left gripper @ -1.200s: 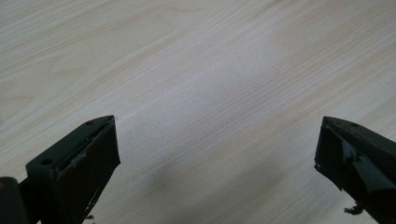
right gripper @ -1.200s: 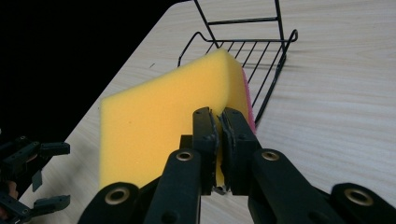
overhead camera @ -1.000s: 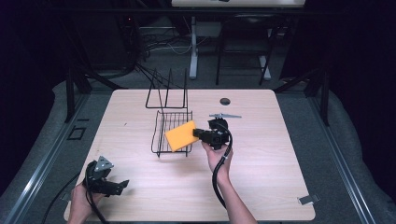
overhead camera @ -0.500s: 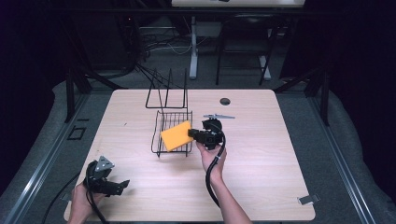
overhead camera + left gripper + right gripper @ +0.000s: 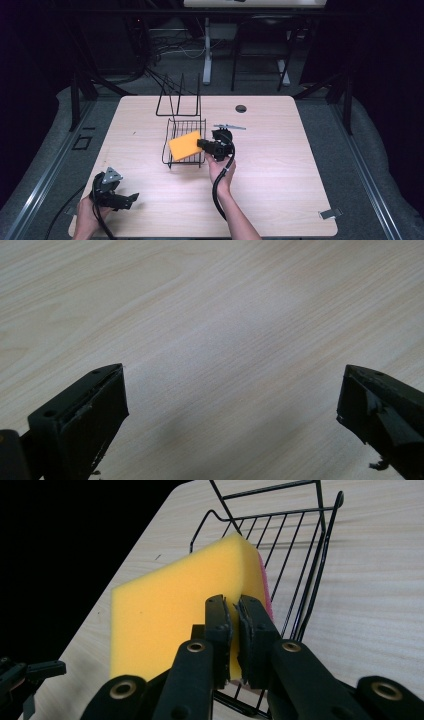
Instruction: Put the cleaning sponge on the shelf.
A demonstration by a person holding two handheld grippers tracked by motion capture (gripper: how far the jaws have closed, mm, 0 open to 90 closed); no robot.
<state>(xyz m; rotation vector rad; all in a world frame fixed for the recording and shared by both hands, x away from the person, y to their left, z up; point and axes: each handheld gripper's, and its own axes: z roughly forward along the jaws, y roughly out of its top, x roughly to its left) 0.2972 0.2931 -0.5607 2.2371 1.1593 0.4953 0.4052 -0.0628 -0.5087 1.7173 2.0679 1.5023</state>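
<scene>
My right gripper (image 5: 202,144) (image 5: 233,617) is shut on one edge of a yellow sponge (image 5: 184,145) (image 5: 185,610) with a pink backing, and holds it just above a black wire rack (image 5: 175,127) (image 5: 300,565) in the middle of the table. The sponge is squeezed thin between the jaws. Near the front left corner of the table, my left gripper (image 5: 131,199) (image 5: 230,410) is held low in the person's hand. Its jaws stand wide open over bare wood with nothing between them.
The rack has tall upright wire loops (image 5: 179,95) at its far end. A small metal piece (image 5: 229,126) lies just right of the rack, and a round hole (image 5: 241,108) sits in the table beyond it. Another small metal piece (image 5: 328,213) lies at the front right.
My right gripper has carried the sponge a little to the left, farther over the rack. The left gripper has stayed where it was.
</scene>
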